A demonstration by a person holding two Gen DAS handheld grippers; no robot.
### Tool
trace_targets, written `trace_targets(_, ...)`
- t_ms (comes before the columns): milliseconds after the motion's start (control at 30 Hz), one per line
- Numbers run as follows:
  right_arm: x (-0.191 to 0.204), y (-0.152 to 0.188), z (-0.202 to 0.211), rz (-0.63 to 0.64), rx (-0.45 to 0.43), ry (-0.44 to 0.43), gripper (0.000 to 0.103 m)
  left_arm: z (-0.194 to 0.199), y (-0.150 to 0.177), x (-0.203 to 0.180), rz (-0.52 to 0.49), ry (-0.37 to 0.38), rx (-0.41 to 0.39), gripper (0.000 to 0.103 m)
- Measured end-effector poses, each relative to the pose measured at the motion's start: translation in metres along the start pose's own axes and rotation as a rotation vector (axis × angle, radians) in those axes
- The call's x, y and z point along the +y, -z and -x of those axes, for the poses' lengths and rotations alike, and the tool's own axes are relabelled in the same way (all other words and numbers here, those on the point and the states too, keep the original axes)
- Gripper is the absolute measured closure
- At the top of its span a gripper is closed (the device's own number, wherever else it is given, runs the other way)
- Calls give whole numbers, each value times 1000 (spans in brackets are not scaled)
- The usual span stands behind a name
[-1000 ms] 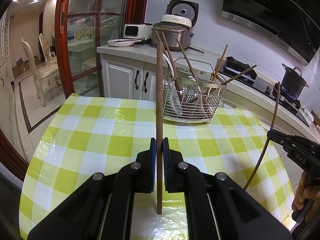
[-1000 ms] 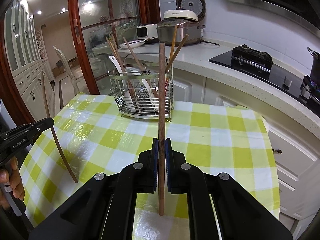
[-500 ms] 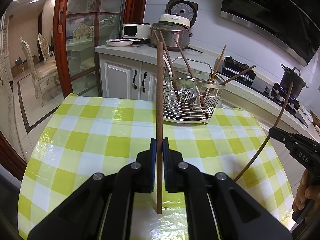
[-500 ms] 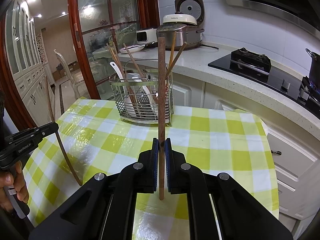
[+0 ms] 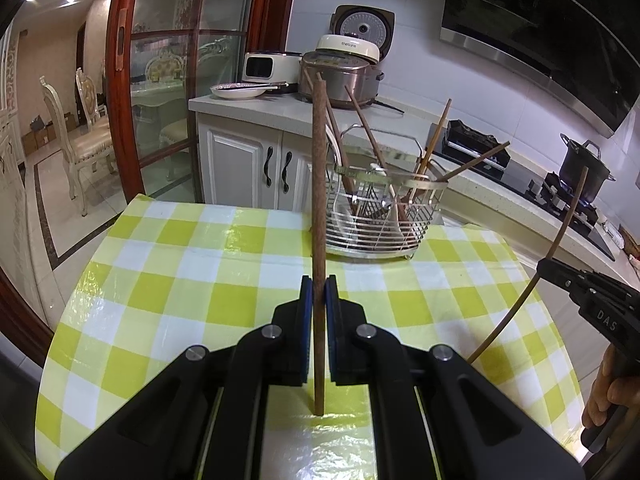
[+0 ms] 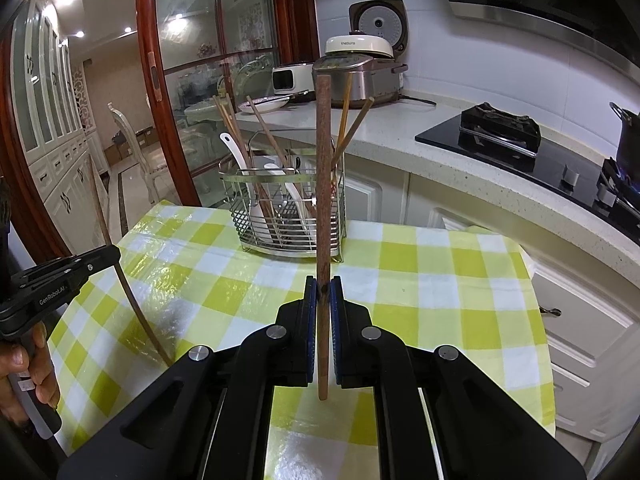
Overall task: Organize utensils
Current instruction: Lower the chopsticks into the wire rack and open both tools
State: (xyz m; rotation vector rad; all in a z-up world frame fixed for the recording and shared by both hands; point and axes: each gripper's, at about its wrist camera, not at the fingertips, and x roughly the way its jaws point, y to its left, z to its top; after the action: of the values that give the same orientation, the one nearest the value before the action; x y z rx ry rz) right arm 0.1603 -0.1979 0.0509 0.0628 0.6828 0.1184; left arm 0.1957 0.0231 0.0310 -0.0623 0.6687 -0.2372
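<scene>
Standing upright between the blue pads of the left claw (image 5: 319, 292), a brown chopstick (image 5: 319, 208) pokes out above and below the grip, its lower end hanging over the checked counter (image 5: 168, 288). The right claw (image 6: 323, 292) pinches a second chopstick (image 6: 322, 184) the same way, upright and pressed tight between its pads. Each claw also shows at the edge of the other's view, its chopstick bowed by the lens. Beyond both claws, near the far side of the counter, stands the wire utensil basket (image 5: 384, 216), well apart from either held chopstick, with more chopsticks and white spoons leaning inside. A rice cooker (image 5: 340, 76) sits on the kitchen worktop behind.

Compared with a second ago, the basket sits slightly farther off in both views, and the right claw's chopstick leans more steeply in the left view; both grips are unchanged.
</scene>
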Motion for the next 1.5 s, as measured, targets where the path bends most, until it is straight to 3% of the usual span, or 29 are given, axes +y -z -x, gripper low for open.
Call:
trace_targets(333, 4, -36, 6, 5, -56, -28, 95, 7, -39, -13, -44, -9, -58, 96)
trace_targets(933, 21, -165, 14, 41, -212, -60, 95, 22, -168, -55, -144, -1, -270, 96)
trace_targets(1233, 18, -188, -23, 32, -226, -31, 95, -8, -188, -57, -98, 40, -297, 96)
trace_targets(1500, 11, -188, -54, 0, -200, -26, 95, -47, -184, -58, -82, 55, -250, 96)
